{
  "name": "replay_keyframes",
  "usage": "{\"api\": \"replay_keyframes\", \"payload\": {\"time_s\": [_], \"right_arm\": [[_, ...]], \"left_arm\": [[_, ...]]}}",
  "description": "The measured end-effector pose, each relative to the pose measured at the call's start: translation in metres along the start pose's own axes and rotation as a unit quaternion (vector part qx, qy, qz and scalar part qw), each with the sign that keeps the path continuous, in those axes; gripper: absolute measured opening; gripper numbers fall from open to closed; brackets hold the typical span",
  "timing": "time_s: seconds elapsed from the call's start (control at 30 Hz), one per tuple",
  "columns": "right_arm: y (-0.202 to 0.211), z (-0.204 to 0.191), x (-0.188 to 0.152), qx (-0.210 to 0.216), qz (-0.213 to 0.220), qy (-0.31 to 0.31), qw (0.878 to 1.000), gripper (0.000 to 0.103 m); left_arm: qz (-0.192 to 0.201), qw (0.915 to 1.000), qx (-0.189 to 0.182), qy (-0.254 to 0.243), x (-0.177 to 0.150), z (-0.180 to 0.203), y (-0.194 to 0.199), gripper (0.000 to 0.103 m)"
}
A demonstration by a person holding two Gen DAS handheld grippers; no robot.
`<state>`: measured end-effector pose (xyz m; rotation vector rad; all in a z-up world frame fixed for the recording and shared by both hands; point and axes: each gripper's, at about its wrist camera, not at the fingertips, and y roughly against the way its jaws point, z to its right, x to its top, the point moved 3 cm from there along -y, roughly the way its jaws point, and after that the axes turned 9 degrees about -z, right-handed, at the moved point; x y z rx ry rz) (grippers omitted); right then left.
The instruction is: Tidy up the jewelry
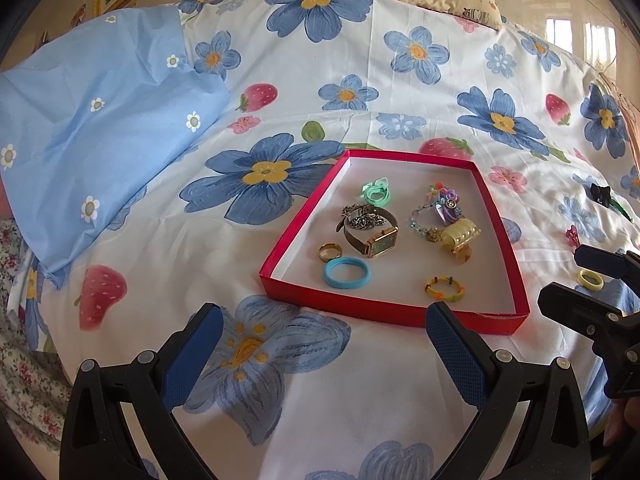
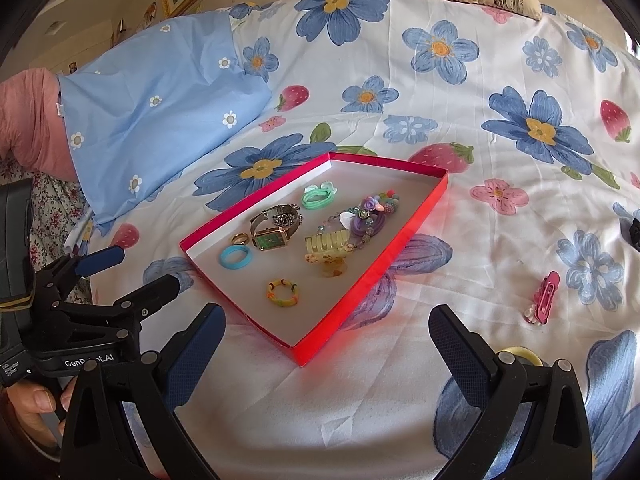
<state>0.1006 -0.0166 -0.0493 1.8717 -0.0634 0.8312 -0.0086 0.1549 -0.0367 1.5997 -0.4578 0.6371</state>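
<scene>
Jewelry box (image 1: 394, 316); pink clip (image 2: 544, 294) clear only right view.

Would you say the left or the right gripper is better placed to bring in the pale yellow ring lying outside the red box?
Probably the right gripper: the pale yellow ring lies beside its fingers, right of the red box. The left gripper is open too, but sits before the box's near-left side.

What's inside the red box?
The red box holds a watch, a blue ring, a yellow hair clip, a green band and beads. Anything beneath the pile is hidden.
</scene>
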Motion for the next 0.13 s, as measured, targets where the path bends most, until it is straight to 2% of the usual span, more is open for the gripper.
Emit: {"api": "replay_keyframes", "payload": {"time_s": [0.13], "right_arm": [[-0.0033, 0.0014, 0.0038, 0.002, -0.003, -0.001, 1.0, 0.102]], "left_arm": [[-0.002, 1.0, -0.001, -0.001, 0.0034, 0.0023, -0.004, 0.102]]}}
